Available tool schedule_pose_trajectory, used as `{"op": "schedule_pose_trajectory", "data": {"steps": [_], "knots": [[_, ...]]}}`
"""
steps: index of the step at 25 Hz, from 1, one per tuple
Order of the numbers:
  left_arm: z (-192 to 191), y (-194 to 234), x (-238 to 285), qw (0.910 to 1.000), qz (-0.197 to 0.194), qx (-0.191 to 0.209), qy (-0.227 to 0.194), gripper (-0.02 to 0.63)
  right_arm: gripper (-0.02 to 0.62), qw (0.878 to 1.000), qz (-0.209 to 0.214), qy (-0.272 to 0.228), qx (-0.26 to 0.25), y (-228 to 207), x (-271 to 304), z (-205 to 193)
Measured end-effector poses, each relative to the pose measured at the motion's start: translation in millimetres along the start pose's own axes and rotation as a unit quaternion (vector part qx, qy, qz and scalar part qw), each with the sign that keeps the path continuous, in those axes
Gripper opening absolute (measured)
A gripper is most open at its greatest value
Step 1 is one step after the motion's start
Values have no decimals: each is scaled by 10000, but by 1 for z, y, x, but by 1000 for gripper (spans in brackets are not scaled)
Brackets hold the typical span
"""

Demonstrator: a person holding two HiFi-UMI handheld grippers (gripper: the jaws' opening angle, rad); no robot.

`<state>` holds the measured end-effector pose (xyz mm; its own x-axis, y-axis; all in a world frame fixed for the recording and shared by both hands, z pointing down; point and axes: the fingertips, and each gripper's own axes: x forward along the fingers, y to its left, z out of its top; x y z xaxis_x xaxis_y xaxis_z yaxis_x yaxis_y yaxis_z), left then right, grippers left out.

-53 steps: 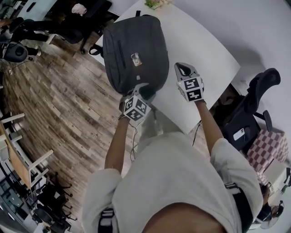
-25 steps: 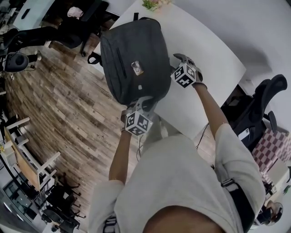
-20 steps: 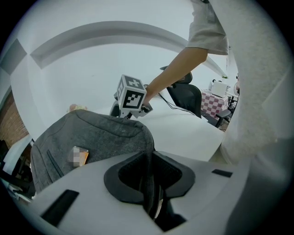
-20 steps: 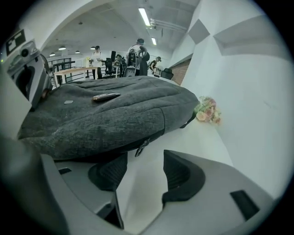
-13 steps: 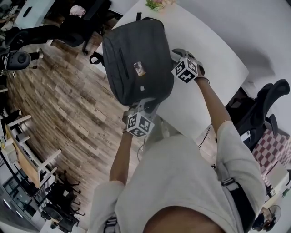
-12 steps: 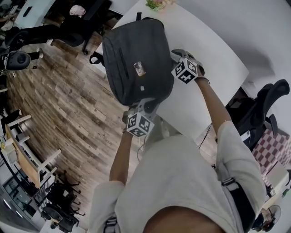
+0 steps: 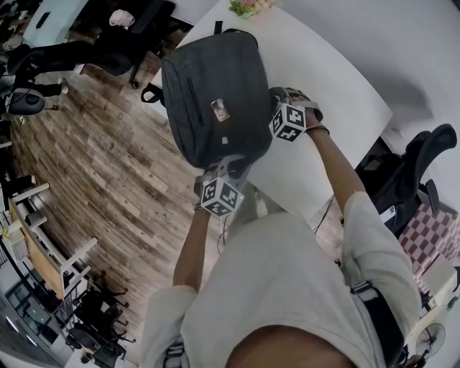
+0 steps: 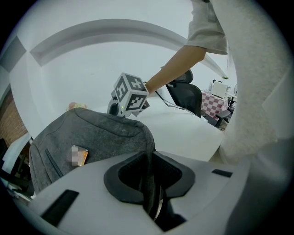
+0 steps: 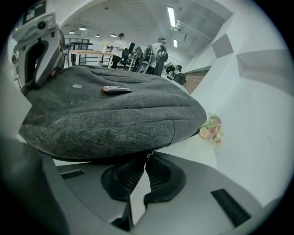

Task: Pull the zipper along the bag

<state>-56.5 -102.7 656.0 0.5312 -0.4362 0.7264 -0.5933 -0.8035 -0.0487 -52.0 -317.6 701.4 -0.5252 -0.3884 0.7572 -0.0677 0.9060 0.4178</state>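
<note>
A dark grey bag (image 7: 212, 93) lies on the white table (image 7: 330, 79), its near end hanging over the table's edge. My left gripper (image 7: 233, 164) is at that near end, shut on a fold of the bag's fabric (image 8: 148, 151). My right gripper (image 7: 274, 95) is pressed against the bag's right side. Its jaws have just been closing and now stand shut, with the small metal zipper pull (image 9: 147, 155) pinched at their tips under the bag's bulging side (image 9: 115, 114). In the left gripper view, the right gripper's marker cube (image 8: 131, 94) shows beyond the bag (image 8: 92, 137).
A small bunch of flowers (image 7: 248, 6) lies on the table's far end. A black office chair (image 7: 410, 165) stands to the right of the table, with wooden floor (image 7: 93, 165) and more chairs to the left. People (image 9: 158, 55) stand far off in the room.
My right gripper came from the bare table to the bag's right side, then rolled and tucked in against it. The left gripper and the bag kept their place.
</note>
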Motion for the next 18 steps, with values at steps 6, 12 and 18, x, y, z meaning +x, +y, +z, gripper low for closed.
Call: {"op": "schedule_pose_trajectory", "data": {"steps": [6, 12, 18], "knots": [[1, 2, 0, 9997, 79, -239, -76, 75, 20, 9997, -34, 249, 14, 2, -6, -8], [2, 8, -1, 9992, 183, -342, -131, 74, 20, 9990, 146, 424, 46, 24, -15, -15], [4, 9, 0, 9990, 214, -362, -155, 74, 20, 9977, 301, 552, 270, 61, -35, -22]]}}
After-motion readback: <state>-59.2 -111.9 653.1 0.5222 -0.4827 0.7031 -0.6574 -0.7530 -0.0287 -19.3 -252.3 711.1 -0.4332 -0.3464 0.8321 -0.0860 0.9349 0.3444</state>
